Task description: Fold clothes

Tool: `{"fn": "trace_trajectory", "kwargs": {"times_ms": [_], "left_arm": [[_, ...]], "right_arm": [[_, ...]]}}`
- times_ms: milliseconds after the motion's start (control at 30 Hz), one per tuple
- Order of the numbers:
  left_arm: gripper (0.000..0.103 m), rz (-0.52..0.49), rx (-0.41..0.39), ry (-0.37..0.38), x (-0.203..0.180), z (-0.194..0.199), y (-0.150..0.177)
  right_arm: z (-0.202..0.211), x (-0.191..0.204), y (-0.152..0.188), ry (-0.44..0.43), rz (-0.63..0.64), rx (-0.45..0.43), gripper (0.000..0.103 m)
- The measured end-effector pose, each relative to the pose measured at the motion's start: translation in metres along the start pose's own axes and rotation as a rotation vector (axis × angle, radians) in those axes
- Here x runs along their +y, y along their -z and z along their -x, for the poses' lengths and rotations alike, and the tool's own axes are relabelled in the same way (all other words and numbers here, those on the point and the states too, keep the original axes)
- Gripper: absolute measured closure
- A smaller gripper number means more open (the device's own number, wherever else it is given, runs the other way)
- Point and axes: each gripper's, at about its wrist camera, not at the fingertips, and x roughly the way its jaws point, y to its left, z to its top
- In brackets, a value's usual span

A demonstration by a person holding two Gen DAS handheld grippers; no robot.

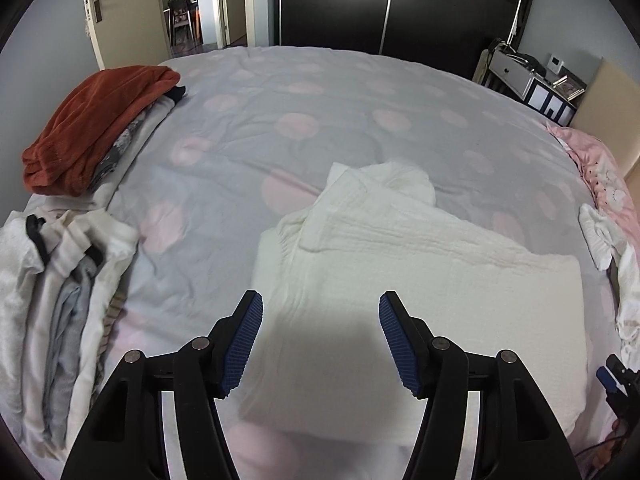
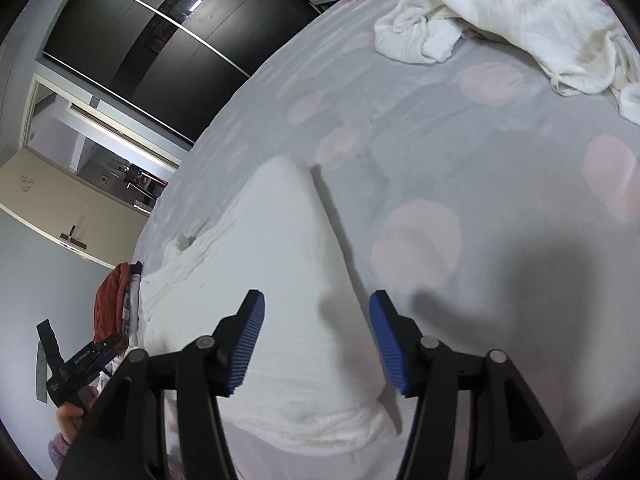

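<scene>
At far left I see a rust-topped stack (image 1: 100, 128) and a pale pile (image 1: 68, 280), likely kept aside to free the bedspread (image 1: 320, 100). My left gripper (image 1: 320, 340), jaws spread and empty, hangs over the white garment (image 1: 400, 280), partly folded mid-bed. My right gripper (image 2: 316, 340), also spread, straddles its right edge. Rumpled whites (image 2: 520, 12) lie farther right.

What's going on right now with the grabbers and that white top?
Left gripper open, right gripper open, both empty. White garment part-folded on the bed. Nothing in the way.
</scene>
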Motion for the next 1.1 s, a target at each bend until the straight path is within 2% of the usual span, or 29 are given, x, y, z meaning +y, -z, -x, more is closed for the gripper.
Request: {"fn": "trace_trajectory", "kwargs": {"times_ms": [133, 300, 533, 667, 833, 900, 967, 1067, 1100], "left_arm": [[0.041, 0.01, 0.021, -0.012, 0.004, -0.021, -0.001], [0.041, 0.036, 0.069, 0.018, 0.006, -0.042, 0.0], [0.041, 0.057, 0.102, 0.003, 0.012, -0.059, 0.0], [0.041, 0.104, 0.153, -0.005, 0.024, -0.072, 0.002], [0.041, 0.182, 0.22, -0.008, 0.039, -0.088, 0.006], [0.041, 0.183, 0.227, -0.015, 0.041, -0.09, 0.007], [0.041, 0.161, 0.245, -0.055, 0.04, -0.094, 0.008], [0.041, 0.149, 0.253, -0.073, 0.038, -0.095, 0.01], [0.041, 0.145, 0.254, -0.077, 0.037, -0.095, 0.01]], "right_arm": [[-0.008, -0.006, -0.006, -0.009, -0.04, 0.001, 0.049], [-0.013, -0.008, -0.018, 0.004, -0.044, -0.036, 0.047], [-0.044, -0.002, -0.021, 0.039, 0.028, 0.043, 0.045], [-0.059, -0.001, -0.015, 0.043, 0.04, 0.098, 0.045], [-0.062, -0.002, -0.01, 0.062, 0.044, 0.098, 0.048], [-0.062, -0.004, -0.009, 0.068, 0.038, 0.095, 0.053], [-0.063, -0.004, -0.008, 0.079, 0.037, 0.096, 0.064], [-0.065, -0.005, -0.006, 0.061, 0.033, 0.109, 0.08], [-0.065, -0.004, -0.006, 0.053, 0.037, 0.11, 0.082]]}}
